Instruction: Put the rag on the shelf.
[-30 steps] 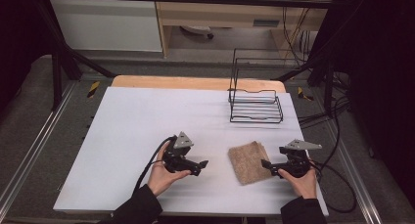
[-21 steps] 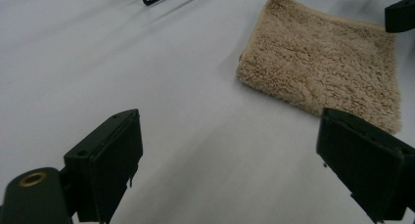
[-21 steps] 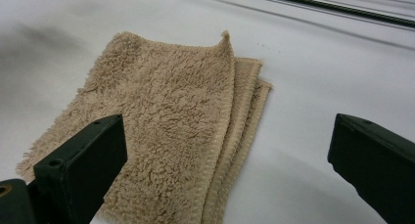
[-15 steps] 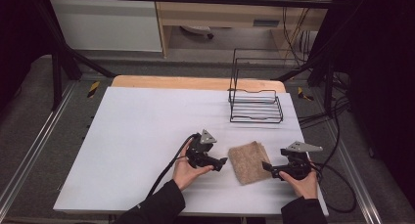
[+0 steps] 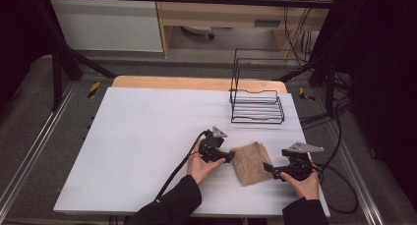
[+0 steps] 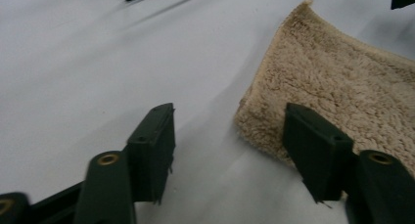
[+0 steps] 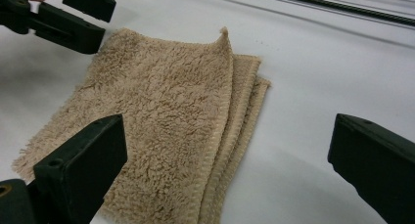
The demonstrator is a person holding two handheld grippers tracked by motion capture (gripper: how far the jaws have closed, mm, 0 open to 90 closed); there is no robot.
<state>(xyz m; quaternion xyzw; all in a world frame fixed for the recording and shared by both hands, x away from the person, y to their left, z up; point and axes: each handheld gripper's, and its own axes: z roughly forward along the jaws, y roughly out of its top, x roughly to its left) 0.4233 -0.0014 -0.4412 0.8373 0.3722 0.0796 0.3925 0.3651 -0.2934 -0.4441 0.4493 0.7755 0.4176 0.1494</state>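
We see a black wire rack point(image 5: 257, 106) standing at the far right of the white surface point(image 5: 147, 136), with grey floor point(image 5: 29, 151) around and cables point(image 5: 334, 117) trailing right.

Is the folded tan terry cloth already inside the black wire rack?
No, the folded tan terry cloth lies flat on the white table, apart from the black wire rack.

The left tool point(image 5: 227, 157) has slid right across the table to the towel's point(image 5: 251, 162) left edge
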